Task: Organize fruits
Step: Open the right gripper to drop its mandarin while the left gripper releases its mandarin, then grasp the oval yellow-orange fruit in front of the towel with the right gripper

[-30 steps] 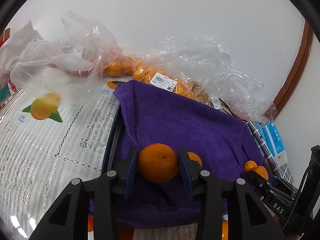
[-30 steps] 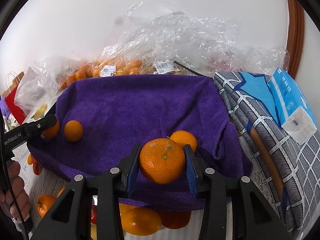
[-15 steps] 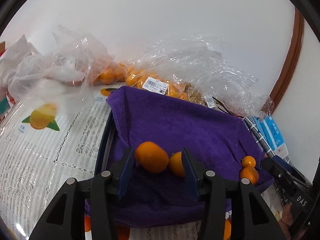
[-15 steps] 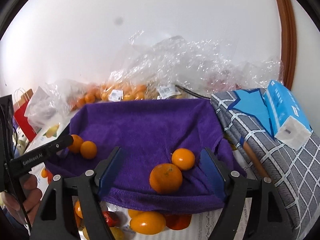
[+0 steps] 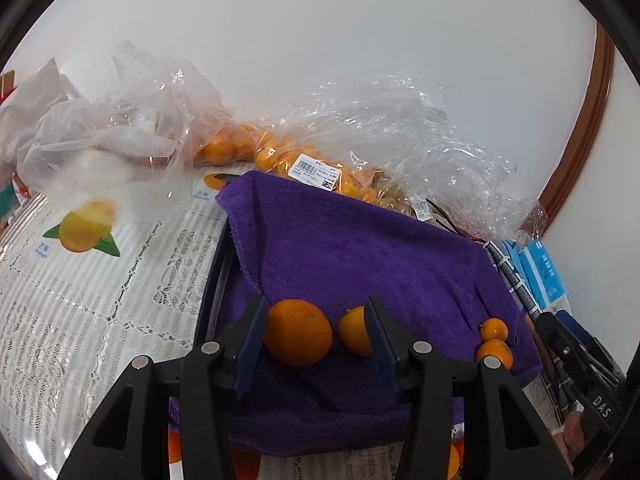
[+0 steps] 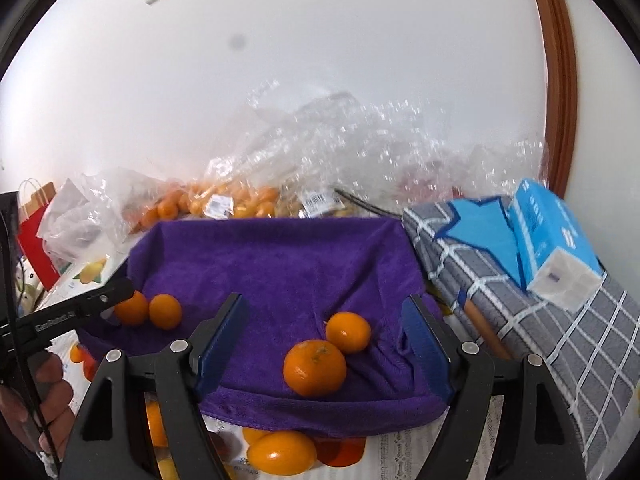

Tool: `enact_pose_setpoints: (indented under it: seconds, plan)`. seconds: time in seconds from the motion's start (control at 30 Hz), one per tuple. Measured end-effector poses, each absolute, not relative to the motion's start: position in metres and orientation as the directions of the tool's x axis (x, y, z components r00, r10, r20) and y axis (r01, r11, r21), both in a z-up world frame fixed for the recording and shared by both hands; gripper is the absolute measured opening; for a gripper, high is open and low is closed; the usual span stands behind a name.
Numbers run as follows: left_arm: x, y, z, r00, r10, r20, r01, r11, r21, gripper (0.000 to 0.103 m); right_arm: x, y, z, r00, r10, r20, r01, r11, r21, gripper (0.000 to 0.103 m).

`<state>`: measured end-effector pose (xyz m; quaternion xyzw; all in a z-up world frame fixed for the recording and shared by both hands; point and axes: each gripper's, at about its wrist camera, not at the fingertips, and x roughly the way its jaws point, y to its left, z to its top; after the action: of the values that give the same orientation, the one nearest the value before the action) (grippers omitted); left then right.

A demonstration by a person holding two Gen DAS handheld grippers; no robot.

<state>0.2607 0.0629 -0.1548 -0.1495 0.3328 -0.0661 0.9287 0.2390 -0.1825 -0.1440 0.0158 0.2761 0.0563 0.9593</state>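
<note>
On the table [image 5: 80,320], covered with a lace cloth printed with fruit pictures, I see a dark tray [image 5: 218,276] lined with a purple towel [image 6: 280,272]. Against the far wall lie clear plastic bags [image 5: 380,132], and at least one of them holds many small oranges [image 6: 244,204] with price labels on the outside. To the right of the tray sit a grey checked cloth [image 6: 520,300] and a blue tissue pack [image 6: 552,236].

Four oranges rest on the towel. Two lie touching at its near right: a larger orange [image 6: 315,367] and a smaller one [image 6: 348,332] just behind it. Two more lie at its near left: a large orange [image 5: 298,332] and its neighbour [image 5: 354,336].

My right gripper [image 6: 324,344] stands spread wide above the right pair and touches neither. My left gripper [image 5: 312,336] is opening; the large left orange sits between its jaws against the left pad, and the right pad is clear of it, so I judge it released.

Assessment: four fruits are placed. The bagged oranges at the far side remain, so I judge the task to be at an early stage.
</note>
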Motion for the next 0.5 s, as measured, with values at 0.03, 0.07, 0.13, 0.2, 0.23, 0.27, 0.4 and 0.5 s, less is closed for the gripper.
enact_pose_setpoints:
  seconds: [0.03, 0.07, 0.13, 0.2, 0.23, 0.27, 0.4, 0.5]
  plan:
    - [0.2608, 0.0631, -0.1549, 0.769, -0.223, -0.599, 0.022, 0.946, -0.323, 0.05, 0.2383, -0.1825, -0.1435, 0.843, 0.113, -0.526, -0.098, 0.994, 0.055, 0.08]
    - [0.2614, 0.0635, -0.1552, 0.766, -0.224, -0.602, 0.022, 0.946, -0.324, 0.05, 0.2387, -0.1827, -0.1438, 0.84, 0.115, -0.531, -0.101, 0.993, 0.055, 0.08]
    - [0.2613, 0.0637, -0.1554, 0.764, -0.227, -0.604, 0.02, 0.944, -0.329, 0.05, 0.2407, -0.1838, -0.144, 0.832, 0.126, -0.541, -0.107, 0.992, 0.067, 0.08]
    - [0.2606, 0.0643, -0.1552, 0.764, -0.234, -0.601, 0.022, 0.941, -0.338, 0.05, 0.243, -0.1855, -0.1439, 0.823, 0.131, -0.553, -0.104, 0.991, 0.081, 0.08]
    - [0.2603, 0.0637, -0.155, 0.765, -0.232, -0.6, 0.022, 0.942, -0.336, 0.05, 0.2427, -0.1861, -0.1433, 0.82, 0.137, -0.556, -0.107, 0.991, 0.086, 0.08]
    - [0.2598, 0.0631, -0.1547, 0.767, -0.229, -0.599, 0.023, 0.943, -0.331, 0.05, 0.2416, -0.1864, -0.1425, 0.821, 0.143, -0.553, -0.111, 0.99, 0.09, 0.08]
    - [0.2581, 0.0602, -0.153, 0.774, -0.222, -0.593, 0.03, 0.949, -0.315, 0.052, 0.2355, -0.1877, -0.1397, 0.83, 0.135, -0.54, -0.106, 0.991, 0.085, 0.08]
    - [0.2582, 0.0592, -0.1521, 0.774, -0.227, -0.591, 0.036, 0.948, -0.317, 0.056, 0.2337, -0.1897, -0.1362, 0.831, 0.131, -0.54, -0.095, 0.991, 0.094, 0.08]
